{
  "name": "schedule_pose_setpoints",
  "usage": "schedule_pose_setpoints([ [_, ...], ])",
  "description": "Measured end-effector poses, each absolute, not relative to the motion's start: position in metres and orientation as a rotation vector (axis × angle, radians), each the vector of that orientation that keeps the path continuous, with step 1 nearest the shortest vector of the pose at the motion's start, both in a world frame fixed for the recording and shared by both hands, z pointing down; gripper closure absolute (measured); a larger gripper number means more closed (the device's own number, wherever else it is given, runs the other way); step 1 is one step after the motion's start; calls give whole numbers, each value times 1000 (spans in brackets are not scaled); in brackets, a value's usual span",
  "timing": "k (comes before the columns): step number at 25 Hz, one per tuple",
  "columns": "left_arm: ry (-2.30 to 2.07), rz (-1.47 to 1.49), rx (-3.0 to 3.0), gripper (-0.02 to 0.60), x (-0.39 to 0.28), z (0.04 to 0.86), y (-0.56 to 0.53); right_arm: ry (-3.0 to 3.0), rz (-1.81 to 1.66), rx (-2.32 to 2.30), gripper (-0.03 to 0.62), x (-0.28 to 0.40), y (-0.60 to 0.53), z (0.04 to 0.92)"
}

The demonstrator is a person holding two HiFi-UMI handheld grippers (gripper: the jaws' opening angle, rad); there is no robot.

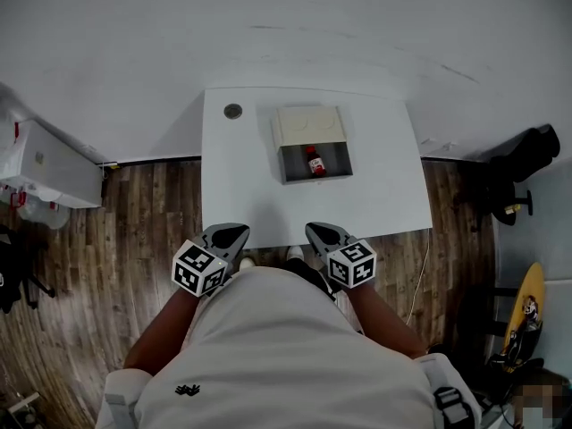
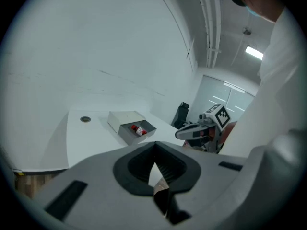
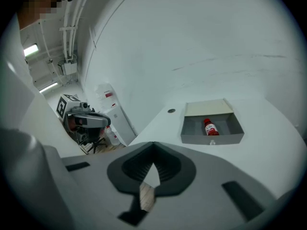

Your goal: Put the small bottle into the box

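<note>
A small red bottle [image 1: 314, 162] with a white label lies inside the open grey box [image 1: 287, 164] at the back middle of the white table [image 1: 384, 195]. The box's cream lid [image 1: 308, 125] sits behind the opening. Both grippers hang at the table's near edge, close to the person's body and well short of the box. My left gripper [image 1: 234, 233] is shut and empty, and so is my right gripper [image 1: 317, 231]. The left gripper view shows the bottle [image 2: 138, 130] in the box [image 2: 122, 120] beyond the closed jaws [image 2: 154, 163]. In the right gripper view the bottle [image 3: 209, 127] lies in the box [image 3: 212, 139].
A round cable hole [image 1: 233, 111] sits at the table's back left corner. A white cabinet [image 1: 45, 164] stands on the wood floor to the left. A black chair [image 1: 527, 155] stands to the right. A white wall runs behind the table.
</note>
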State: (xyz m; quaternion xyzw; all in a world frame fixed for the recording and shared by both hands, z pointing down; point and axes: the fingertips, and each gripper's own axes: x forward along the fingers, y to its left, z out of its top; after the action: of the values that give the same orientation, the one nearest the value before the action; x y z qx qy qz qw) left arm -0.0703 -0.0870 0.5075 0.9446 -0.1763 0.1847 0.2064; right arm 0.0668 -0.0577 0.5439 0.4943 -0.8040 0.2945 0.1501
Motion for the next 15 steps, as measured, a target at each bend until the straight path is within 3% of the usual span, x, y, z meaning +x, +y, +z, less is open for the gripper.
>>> schedule_pose_setpoints([
  [15,-551,537,2569,575,-105,518,-80,-2359,797,1318,589,34,-58,535],
])
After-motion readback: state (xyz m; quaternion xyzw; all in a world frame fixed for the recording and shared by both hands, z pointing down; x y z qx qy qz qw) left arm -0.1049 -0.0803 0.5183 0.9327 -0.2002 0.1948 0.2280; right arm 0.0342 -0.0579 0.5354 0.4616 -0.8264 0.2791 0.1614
